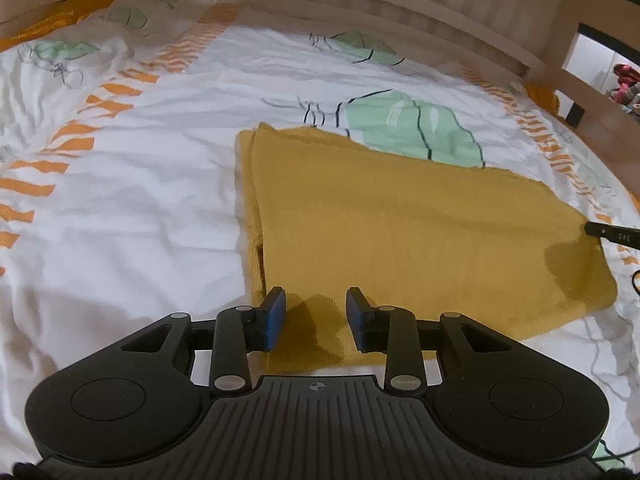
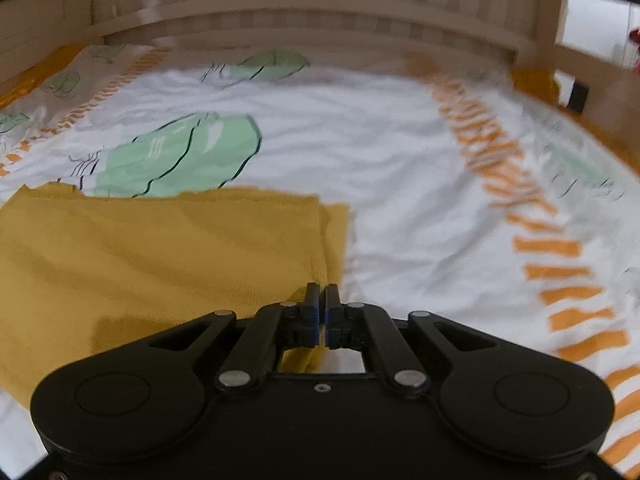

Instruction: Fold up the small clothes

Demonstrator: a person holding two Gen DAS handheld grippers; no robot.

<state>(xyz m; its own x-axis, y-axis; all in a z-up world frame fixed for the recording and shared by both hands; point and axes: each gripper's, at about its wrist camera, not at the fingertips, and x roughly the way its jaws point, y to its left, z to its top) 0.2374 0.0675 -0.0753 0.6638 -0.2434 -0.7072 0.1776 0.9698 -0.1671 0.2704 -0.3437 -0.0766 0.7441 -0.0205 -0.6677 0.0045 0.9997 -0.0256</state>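
Note:
A mustard-yellow garment (image 1: 400, 232) lies folded flat in a rectangle on the white printed bed sheet (image 1: 140, 208). My left gripper (image 1: 316, 318) is open, its blue pads hanging just above the garment's near left corner. The right gripper shows as a black tip (image 1: 608, 233) at the garment's right edge. In the right wrist view the garment (image 2: 160, 264) fills the left half. My right gripper (image 2: 323, 312) is shut at the garment's near right corner; whether cloth is between the pads cannot be told.
A wooden slatted bed rail (image 1: 400, 12) runs along the far side, with a post (image 1: 560, 40) at the right. The sheet (image 2: 420, 200) has green leaf prints and orange striped bands. A thin cable (image 1: 636, 280) lies at the right.

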